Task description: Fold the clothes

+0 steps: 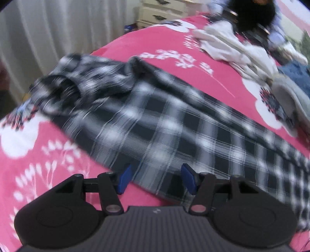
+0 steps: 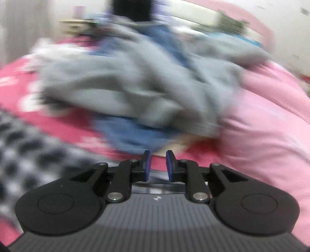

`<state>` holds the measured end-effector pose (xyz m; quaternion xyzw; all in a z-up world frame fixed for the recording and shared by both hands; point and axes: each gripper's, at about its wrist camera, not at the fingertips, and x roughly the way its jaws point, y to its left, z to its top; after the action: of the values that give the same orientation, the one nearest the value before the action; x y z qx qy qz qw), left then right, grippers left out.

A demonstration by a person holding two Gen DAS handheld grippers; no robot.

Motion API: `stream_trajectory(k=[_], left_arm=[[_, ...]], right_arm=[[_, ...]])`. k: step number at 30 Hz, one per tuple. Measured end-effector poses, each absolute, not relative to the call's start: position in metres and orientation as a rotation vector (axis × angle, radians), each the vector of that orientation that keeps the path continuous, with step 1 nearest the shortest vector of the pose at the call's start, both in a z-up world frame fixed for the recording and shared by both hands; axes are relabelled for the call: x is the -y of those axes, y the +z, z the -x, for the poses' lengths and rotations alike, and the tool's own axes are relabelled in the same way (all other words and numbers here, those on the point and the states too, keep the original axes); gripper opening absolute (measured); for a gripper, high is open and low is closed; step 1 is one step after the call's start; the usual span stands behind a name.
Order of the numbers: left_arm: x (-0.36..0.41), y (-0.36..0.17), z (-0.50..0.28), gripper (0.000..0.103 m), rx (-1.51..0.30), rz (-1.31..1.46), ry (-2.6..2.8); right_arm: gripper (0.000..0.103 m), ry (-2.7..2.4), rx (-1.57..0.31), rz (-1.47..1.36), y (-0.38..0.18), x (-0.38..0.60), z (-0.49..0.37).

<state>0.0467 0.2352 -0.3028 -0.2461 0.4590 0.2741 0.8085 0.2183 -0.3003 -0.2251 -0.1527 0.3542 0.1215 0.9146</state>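
Two grippers, both tilted down over a bed (image 1: 48,155) with a pink flowered cover. Left gripper (image 1: 156,179): jaws about half open, nothing between the blue pads (image 1: 124,180), poised just above the near hem of a checked shirt (image 1: 155,124). Right gripper (image 2: 157,165): jaws set narrow with a clear gap, holding nothing, pointed over bare pink cover towards a heap of clothes.

Checked shirt: black, grey and white plaid, spread flat across the middle of the bed, collar end bunched towards the far left edge, hem reaching the near edge.

Left wrist view only: full length of the shirt; a white garment (image 1: 228,44) crumpled near the far right corner; a cream drawer chest (image 1: 160,11) and pale curtain (image 1: 58,29) beyond the bed.

Right wrist view only, heavily blurred: a grey garment (image 2: 126,83) piled over blue denim (image 2: 131,133); a pale pink cloth (image 2: 267,116) at the right edge; only a corner of the shirt at lower left.
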Motion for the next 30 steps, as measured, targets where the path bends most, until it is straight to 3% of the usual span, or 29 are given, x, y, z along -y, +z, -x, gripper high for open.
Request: stream_trajectory(k=[5,10,20,25,30], left_arm=[[-0.265,-0.308,-0.011,0.058,-0.924,0.686,0.616],[-0.325,-0.305,0.019,0.057,-0.873,0.81,0.683],[-0.423,-0.289,0.046,0.057,-0.809,0.756,0.638],[-0.445,-0.293,0.057,0.057,-0.803,0.707,0.577],[-0.445,-0.293,0.061,0.058,-0.835,0.572,0.484]], right_arm=[[0.028,0.648,-0.72,0.42,-0.225,0.176,-0.184],[0.029,0.983,-0.64,0.518,-0.239,0.043,-0.151],[0.033,1.31,-0.327,0.733,-0.256,-0.21,-0.14],[0.052,1.424,-0.034,1.074,-0.282,-0.282,-0.119],[0.053,1.521,0.008,1.315,-0.311,-0.312,-0.122]])
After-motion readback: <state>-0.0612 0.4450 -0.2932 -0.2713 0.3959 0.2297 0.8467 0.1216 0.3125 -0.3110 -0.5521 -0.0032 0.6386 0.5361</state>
